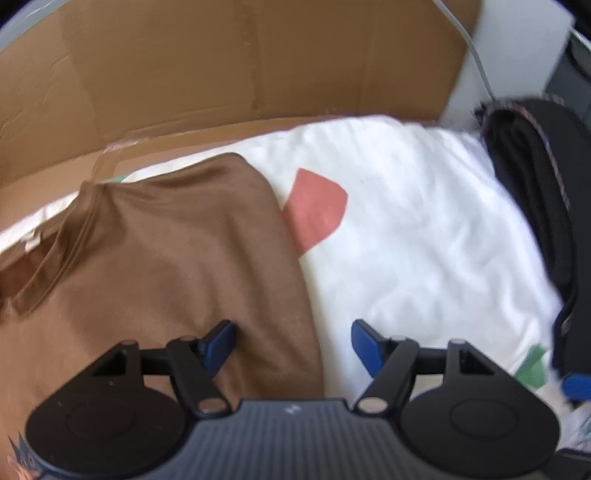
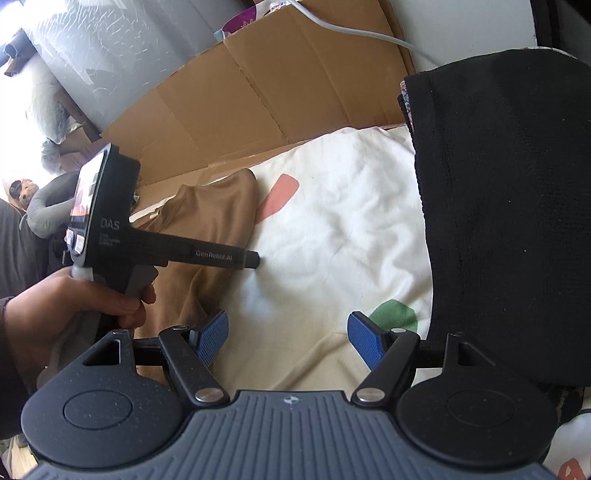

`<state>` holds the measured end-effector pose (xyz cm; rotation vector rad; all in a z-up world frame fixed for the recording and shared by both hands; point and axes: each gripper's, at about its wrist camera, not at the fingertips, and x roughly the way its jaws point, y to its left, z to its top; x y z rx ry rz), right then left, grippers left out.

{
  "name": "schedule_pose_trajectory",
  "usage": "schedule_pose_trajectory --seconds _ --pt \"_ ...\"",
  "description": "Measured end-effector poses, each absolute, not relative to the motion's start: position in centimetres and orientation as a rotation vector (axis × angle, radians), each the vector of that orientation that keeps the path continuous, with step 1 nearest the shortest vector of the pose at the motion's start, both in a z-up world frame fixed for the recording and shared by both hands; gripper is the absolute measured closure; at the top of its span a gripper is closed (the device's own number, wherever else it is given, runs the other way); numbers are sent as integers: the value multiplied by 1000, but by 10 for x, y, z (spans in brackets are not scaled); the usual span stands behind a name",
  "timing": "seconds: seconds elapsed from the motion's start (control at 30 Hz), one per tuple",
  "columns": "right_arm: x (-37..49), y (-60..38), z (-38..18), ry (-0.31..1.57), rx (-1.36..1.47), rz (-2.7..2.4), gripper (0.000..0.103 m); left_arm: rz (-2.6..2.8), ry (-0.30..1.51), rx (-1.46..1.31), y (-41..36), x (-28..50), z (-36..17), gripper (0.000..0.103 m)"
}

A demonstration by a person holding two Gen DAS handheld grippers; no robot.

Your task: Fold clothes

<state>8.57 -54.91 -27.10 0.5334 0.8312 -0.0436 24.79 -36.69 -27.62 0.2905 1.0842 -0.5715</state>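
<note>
A brown garment point(image 1: 166, 258) lies folded on a white sheet point(image 1: 424, 229) printed with red and green shapes. My left gripper point(image 1: 291, 345) is open above the garment's right edge, its left finger over the brown cloth and its right finger over the sheet. In the right wrist view the brown garment point(image 2: 218, 210) lies at centre left, and the left gripper's body point(image 2: 166, 251), held by a hand point(image 2: 74, 314), hovers over it. My right gripper point(image 2: 288, 338) is open over the white sheet point(image 2: 332, 229), holding nothing. A black garment point(image 2: 509, 221) is piled at the right.
A flattened cardboard sheet point(image 1: 221, 66) stands behind the bed along the wall. The black pile point(image 1: 532, 192) sits at the sheet's right edge. A grey cable point(image 2: 351, 33) runs over the cardboard. Bundled items and clutter point(image 2: 48, 110) fill the far left.
</note>
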Motion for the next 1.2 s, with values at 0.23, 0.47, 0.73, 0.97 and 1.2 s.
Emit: schedule_pose_trajectory --seconds 0.23,0.47,0.73,0.97,1.2 --pt "101 -544 -268 815 536 -34 26 -569 1087 282 -355 256 -286 92" --pt "126 -526 -270 814 543 16 26 -622 1096 153 -316 267 -266 93" --pt "163 -501 -281 842 561 86 50 -592 1121 44 -281 281 -272 93" --pt "215 -484 -299 844 587 98 50 -576 1143 -83 -252 293 -281 94" --pt "250 -475 -323 889 602 90 50 -578 1142 -132 -240 295 -283 94"
